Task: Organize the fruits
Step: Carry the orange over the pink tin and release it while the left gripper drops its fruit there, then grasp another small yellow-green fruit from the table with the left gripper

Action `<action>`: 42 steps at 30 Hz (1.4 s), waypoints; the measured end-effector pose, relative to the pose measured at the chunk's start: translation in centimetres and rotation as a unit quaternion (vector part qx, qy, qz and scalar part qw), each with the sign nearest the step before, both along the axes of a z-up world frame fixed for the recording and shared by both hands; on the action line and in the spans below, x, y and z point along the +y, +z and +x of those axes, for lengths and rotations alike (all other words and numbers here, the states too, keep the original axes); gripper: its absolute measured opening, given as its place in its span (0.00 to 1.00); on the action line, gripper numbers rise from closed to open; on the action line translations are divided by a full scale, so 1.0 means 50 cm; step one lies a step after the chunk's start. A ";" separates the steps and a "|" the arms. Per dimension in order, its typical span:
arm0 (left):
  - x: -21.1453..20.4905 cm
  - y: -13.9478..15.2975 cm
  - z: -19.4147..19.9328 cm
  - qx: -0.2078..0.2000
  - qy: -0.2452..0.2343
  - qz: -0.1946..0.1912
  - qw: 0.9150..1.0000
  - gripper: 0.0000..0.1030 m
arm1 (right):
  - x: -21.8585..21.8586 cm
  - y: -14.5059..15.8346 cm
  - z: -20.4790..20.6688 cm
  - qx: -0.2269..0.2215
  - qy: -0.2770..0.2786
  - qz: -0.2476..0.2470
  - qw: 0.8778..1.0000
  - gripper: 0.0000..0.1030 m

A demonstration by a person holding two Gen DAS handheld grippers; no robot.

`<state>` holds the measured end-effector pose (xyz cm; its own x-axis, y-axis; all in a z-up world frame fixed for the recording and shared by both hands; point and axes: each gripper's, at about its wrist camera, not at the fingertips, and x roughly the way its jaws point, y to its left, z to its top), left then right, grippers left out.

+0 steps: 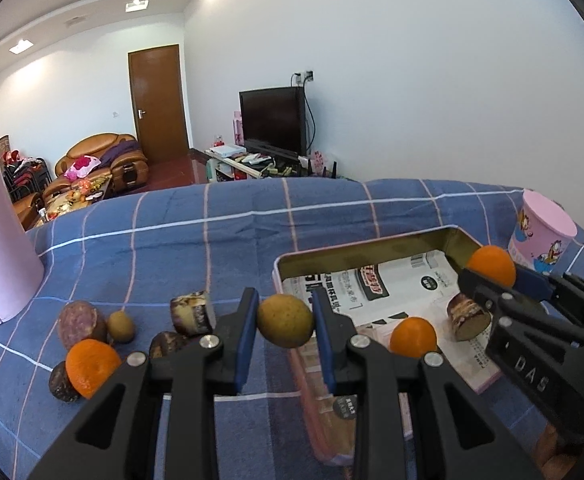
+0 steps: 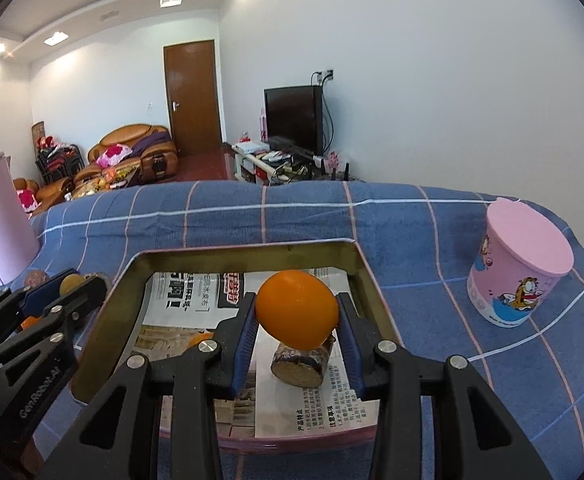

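Two grippers work over a pink-rimmed tin tray on a blue checked cloth. The left gripper clamps a yellow-green fruit at the tray's left edge; the right gripper grips one orange above the tray. Inside the tray lie one orange and one brown cut chunk. Left of the tray: one orange, one small green fruit and several brown chunks. Two pink containers flank the tray.
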<state>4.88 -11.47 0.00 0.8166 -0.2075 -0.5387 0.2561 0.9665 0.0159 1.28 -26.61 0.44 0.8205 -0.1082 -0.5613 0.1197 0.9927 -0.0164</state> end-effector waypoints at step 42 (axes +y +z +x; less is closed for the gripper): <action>0.075 0.024 -0.018 -0.049 0.083 -0.070 0.993 1.00 | -0.021 0.042 -0.057 -0.115 -0.011 0.047 0.992 0.73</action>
<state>3.97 -7.72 1.20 0.8930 -0.1325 -0.4301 0.0964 0.9898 -0.1046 -1.58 -27.67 2.55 0.9261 -0.0833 -0.3680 0.1309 0.9857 0.1064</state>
